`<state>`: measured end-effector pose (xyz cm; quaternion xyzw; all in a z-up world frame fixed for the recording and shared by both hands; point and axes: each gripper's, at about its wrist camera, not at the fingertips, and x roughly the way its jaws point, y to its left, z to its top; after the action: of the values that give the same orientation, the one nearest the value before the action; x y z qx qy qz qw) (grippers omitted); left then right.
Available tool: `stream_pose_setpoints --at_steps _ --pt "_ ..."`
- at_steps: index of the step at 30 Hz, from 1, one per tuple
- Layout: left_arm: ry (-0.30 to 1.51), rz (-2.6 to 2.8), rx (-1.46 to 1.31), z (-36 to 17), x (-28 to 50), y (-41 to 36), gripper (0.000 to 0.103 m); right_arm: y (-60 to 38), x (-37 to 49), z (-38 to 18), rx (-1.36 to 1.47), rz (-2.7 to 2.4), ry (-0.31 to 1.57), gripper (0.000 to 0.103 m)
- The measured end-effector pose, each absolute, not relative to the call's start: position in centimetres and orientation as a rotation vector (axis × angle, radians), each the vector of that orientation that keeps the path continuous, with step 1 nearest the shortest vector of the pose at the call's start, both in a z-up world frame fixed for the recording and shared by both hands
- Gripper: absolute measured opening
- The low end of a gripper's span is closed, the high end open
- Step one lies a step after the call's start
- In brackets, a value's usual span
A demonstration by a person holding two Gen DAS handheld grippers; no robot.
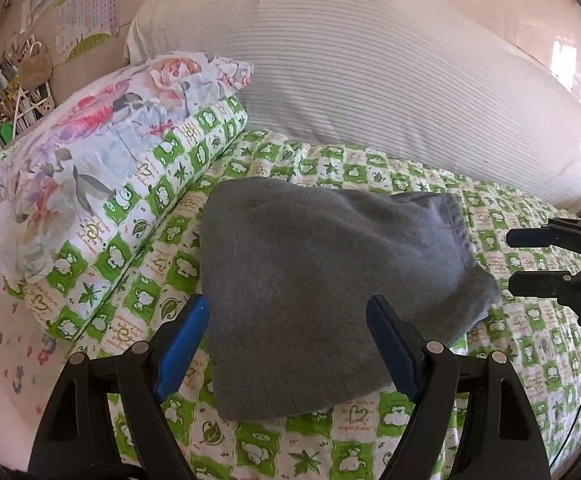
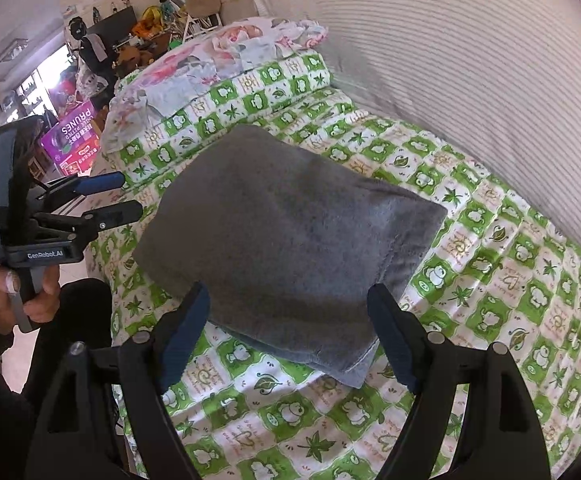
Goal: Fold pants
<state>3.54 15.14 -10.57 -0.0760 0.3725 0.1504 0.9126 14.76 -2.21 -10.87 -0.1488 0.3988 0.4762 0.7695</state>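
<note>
The grey pants (image 1: 330, 280) lie folded into a compact bundle on the green-and-white patterned bed cover (image 1: 370, 452). They also show in the right wrist view (image 2: 286, 240). My left gripper (image 1: 288, 312) is open and empty, hovering just in front of the bundle. It also shows at the left of the right wrist view (image 2: 126, 196). My right gripper (image 2: 288, 304) is open and empty over the bundle's near edge. It also shows at the right edge of the left wrist view (image 1: 510, 258), apart from the pants.
A floral pillow (image 1: 102, 140) on a green patterned cushion (image 1: 162, 192) lies left of the pants. A large striped white bolster (image 1: 370, 72) runs along the back. Cluttered shelves (image 2: 170, 20) and a purple box (image 2: 76, 136) stand beyond the bed.
</note>
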Motion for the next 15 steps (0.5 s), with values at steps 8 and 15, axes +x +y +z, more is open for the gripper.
stream_pose_setpoints --at_steps 8,15 --pt "0.792 0.315 -0.182 -11.8 4.5 16.3 0.081 -1.1 15.6 -11.8 -0.326 1.049 0.884 0.081" --pt "0.795 0.312 -0.178 -11.9 4.8 16.5 0.081 -0.9 16.1 -12.2 -0.309 1.056 0.895 0.081"
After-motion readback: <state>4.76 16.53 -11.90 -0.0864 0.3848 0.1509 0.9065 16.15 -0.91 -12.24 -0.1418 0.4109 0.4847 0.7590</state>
